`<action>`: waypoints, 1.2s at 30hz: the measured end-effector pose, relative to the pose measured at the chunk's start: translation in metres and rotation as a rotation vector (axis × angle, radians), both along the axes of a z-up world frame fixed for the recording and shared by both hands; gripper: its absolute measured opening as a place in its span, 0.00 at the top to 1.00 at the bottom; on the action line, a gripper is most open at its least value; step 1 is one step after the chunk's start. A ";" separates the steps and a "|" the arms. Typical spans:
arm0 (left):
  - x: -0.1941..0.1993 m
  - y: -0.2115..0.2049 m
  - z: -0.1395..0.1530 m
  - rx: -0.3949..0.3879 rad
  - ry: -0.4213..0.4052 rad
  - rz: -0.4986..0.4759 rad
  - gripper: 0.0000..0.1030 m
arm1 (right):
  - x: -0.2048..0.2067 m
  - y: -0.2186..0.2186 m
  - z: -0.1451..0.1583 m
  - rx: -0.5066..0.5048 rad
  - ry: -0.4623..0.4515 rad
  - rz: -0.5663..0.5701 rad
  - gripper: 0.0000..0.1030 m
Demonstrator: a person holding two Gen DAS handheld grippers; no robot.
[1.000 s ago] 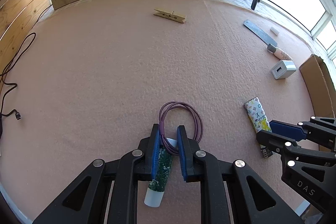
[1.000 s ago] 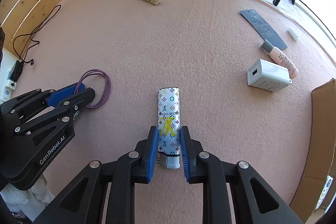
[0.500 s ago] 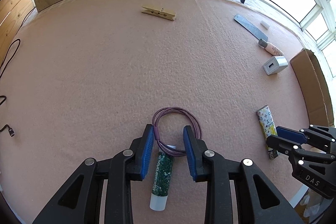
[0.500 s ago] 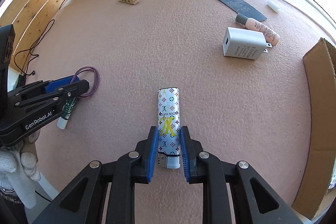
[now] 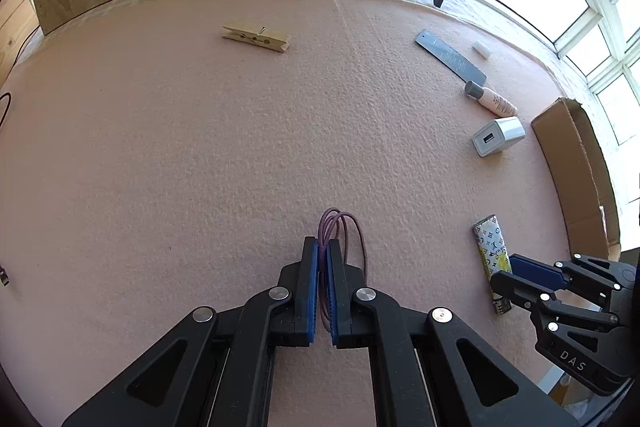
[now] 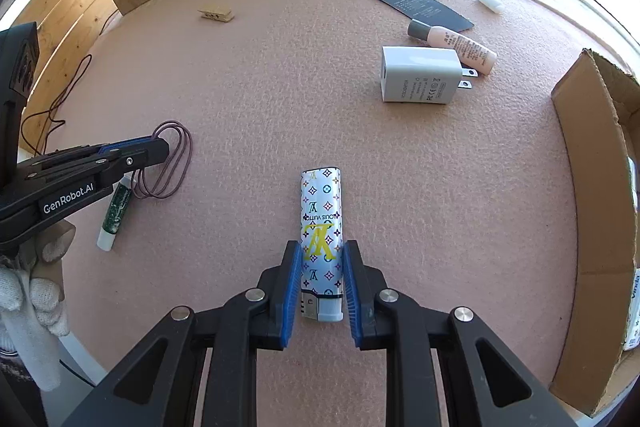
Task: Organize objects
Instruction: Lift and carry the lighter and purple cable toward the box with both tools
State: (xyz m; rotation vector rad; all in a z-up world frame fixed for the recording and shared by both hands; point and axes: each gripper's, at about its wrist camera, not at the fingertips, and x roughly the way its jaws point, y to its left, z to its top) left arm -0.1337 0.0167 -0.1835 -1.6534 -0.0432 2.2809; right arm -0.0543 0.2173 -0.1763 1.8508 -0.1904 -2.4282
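Pinching the purple hair-tie loops (image 5: 340, 227) flat between its blue pads, the left gripper (image 5: 323, 255) is closing on them as thin as it goes, since a limp band offers nothing else to bite; the jaws have just been closing, with the loops caught between them and bulging out past the tips. In the right wrist view the loops are hanging from that gripper just above the pink felt surface (image 6: 260, 75), and the green-and-white lip-balm tube (image 6: 115, 213) is lying on the felt beneath, free of the jaws. Moving right, the right gripper (image 6: 320, 255) is holding the patterned lighter (image 6: 321, 223) by its long sides near the metal end, its jaws narrow and snug, so the body is sticking straight out ahead where it can be aimed. Farther right, the white USB charger (image 6: 416, 75), the pink tube (image 6: 456, 45) and the dark card (image 6: 420, 5) are waiting on the felt, and the cardboard box (image 6: 592, 187) is standing open at the edge, probably the place for both held things.
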 end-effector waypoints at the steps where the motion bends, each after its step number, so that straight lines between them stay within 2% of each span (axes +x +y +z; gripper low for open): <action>1: 0.001 0.002 0.002 0.005 0.004 -0.002 0.96 | 0.001 0.002 0.001 -0.008 0.004 -0.005 0.86; 4: 0.005 0.009 0.013 0.008 0.028 -0.013 0.96 | 0.004 0.007 0.008 -0.020 0.019 -0.010 0.91; 18: 0.026 0.018 0.039 -0.016 0.093 -0.026 0.96 | 0.001 0.000 0.006 -0.002 0.042 0.044 0.91; 26: 0.031 0.014 0.047 -0.016 0.107 -0.021 0.96 | -0.005 -0.007 0.003 0.005 0.041 0.072 0.89; 29: 0.032 0.014 0.049 -0.016 0.113 -0.018 0.96 | -0.007 -0.010 0.000 -0.002 0.022 0.084 0.82; 32: 0.033 0.014 0.051 -0.015 0.120 -0.016 0.96 | -0.010 -0.013 -0.008 -0.022 -0.009 0.093 0.81; 36: 0.034 0.011 0.053 -0.015 0.124 -0.013 0.96 | -0.012 -0.026 -0.007 0.048 0.011 0.126 0.81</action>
